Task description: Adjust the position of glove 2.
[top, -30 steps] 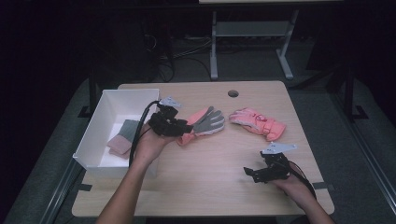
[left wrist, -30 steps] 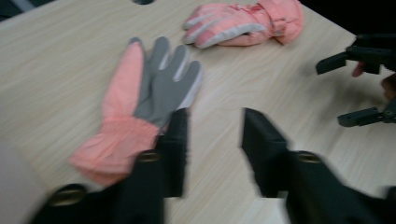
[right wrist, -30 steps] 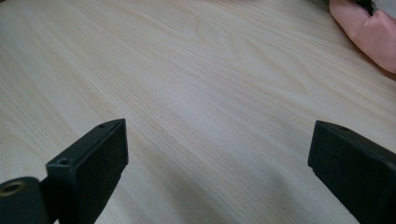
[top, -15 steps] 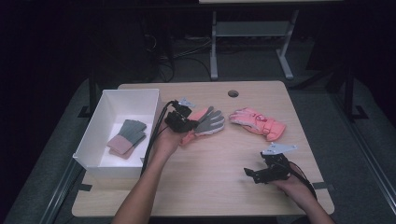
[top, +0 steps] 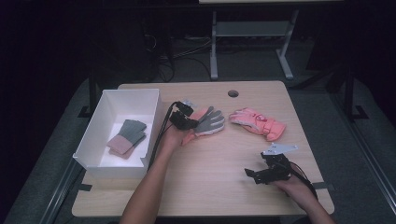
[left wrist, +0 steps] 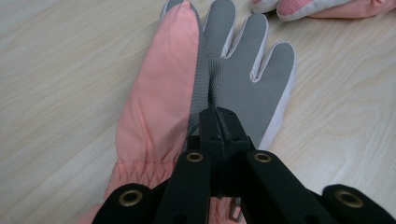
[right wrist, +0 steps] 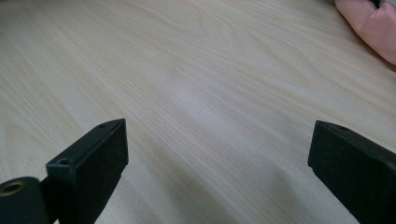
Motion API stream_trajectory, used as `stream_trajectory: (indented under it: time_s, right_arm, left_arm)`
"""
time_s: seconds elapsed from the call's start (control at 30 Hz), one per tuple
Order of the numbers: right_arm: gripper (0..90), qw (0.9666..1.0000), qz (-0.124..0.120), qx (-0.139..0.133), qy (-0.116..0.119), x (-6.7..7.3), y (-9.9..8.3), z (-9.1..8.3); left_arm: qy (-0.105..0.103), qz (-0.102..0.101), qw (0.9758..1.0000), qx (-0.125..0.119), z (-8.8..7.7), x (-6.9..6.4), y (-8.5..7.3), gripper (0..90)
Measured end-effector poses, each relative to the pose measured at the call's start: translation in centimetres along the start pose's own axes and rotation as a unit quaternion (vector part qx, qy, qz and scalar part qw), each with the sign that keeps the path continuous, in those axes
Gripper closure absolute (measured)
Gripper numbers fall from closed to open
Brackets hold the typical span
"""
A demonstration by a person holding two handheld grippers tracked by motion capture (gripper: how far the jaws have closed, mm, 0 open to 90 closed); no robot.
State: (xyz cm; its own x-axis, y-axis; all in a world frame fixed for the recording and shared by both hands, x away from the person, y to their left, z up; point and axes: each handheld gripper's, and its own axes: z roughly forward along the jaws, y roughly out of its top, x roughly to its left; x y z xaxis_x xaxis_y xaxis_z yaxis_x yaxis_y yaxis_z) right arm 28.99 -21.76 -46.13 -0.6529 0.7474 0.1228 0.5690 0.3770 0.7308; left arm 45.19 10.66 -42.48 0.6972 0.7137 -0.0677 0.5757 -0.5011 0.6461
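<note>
Our left claw point(left wrist: 219, 122) is clamped on the pink and grey glove point(left wrist: 205, 93), its jaws pinched together on a fold of the grey palm fabric near the cuff end. The jaws have just been closing, and the fabric now sits between them. The glove lies palm up on the bench point(top: 219, 182), just right of the white box point(top: 93, 156), its fingers pointing toward the second pink glove point(top: 258, 122), which lies near it but apart, farther right. We judge that we grip low on the palm so the whole glove will hang from one point and come up without dragging its neighbour along.

Our right claw point(top: 261, 173) rests near the front right of the bench, its jaws standing wide apart with nothing between them. In the right gripper view there is bare wood ahead and a corner of pink fabric at the top right. We take it to be waiting there, out of the left arm's way.

The white box stands at the left edge of the bench, open at the top. Inside it lies a smaller pink and grey knitted glove point(top: 126, 137), or perhaps a stacked pair; we cannot tell which. Bare floor remains around it, so we judge there is room for the glove we hold.
</note>
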Motion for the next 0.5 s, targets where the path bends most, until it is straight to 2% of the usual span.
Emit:
stream_trajectory:
  time_s: [0.3,0.5]
  right_arm:
    - [4.5,1.0,-0.001,0.0,-0.002,-0.03,-0.08,-0.11]
    - [4.5,1.0,0.004,-0.001,-0.003,0.0,-0.09,-0.16]
  left_arm:
    - [-0.009,-0.003,0.9999,0.009,0.46,0.3,-0.3,89.8]
    - [-0.017,0.001,0.9998,0.008,0.12,-0.27,-0.85,89.8]
